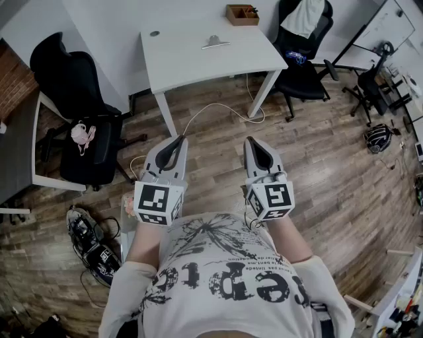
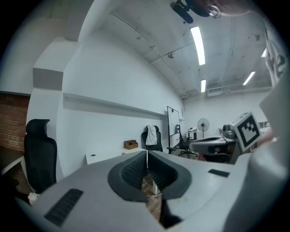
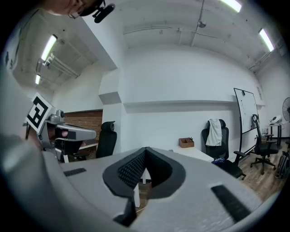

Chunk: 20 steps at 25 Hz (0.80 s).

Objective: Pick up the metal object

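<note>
Step in hand: approach stage, judged; nothing gripped, nothing touched yet.
Left gripper (image 1: 177, 140): held low in front of the body, pointing forward toward the desk; jaws closed pad to pad, nothing between them.
Right gripper (image 1: 252, 140): held level with the left, just beside it; jaws likewise closed and empty.
Metal object (image 1: 216, 44): lying flat on the white surface (image 1: 185, 63), toward its far right half, well apart from both grippers.
Object shape and finish: small, thin, silvery, with a wider body and a narrow arm running out to one side; looks like a clip, too small to confirm.
Surface: smooth matt white top on white legs; round hole near the far left corner.
Neighbouring item: open wooden box (image 1: 242, 14) at the far right corner, apart from the object.
Surroundings: wood-plank floor (image 1: 317, 152); white cable (image 1: 218, 109) looping below the desk; black padded chair (image 1: 86, 99) to the left.
Jaw pads: dark, ribbed, rubbery, set in smooth grey shells.
Next move, judged: step up to the desk, open one pair of jaws, come down over the object.
Handling, judged: low, hard and slick against a smooth top; best taken by an edge or the raised arm.
</note>
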Motion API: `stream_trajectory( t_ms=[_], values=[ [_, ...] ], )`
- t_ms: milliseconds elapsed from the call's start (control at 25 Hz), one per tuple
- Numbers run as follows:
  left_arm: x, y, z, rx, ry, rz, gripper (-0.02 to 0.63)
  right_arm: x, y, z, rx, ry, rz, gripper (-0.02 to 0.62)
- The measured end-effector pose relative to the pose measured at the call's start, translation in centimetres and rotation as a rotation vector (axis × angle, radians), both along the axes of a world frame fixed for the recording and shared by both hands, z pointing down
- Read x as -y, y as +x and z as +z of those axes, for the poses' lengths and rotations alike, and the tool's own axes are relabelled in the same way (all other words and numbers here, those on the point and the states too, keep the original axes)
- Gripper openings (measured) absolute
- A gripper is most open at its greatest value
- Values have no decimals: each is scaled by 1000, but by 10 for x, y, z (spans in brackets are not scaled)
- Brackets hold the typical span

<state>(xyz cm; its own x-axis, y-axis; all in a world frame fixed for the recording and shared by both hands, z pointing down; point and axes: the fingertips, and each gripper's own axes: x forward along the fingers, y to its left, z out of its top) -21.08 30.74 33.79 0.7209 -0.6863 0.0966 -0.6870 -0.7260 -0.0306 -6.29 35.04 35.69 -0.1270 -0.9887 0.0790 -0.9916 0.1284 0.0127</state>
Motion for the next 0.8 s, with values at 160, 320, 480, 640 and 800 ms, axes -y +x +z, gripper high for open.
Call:
stream_trajectory(
  t_ms=[160,320,480,640,800],
  values=[
    [11,-1,-1,-4,0,-7,11,8,-2,0,-2,0,-3,-9],
    [14,2,-2,-4,1,0,11,12,-1,0,-4,-1,-5,-9],
    [19,1,0,-10,-4,2,11,17,-1,2,6,-2,6,-9],
    [25,1,3,-13,-19,-1,11,23,4,1,10,-2,36,-9],
    [31,4,15,-7,-48,-14,11,29,11,10,21,-28,38,-9]
  ],
)
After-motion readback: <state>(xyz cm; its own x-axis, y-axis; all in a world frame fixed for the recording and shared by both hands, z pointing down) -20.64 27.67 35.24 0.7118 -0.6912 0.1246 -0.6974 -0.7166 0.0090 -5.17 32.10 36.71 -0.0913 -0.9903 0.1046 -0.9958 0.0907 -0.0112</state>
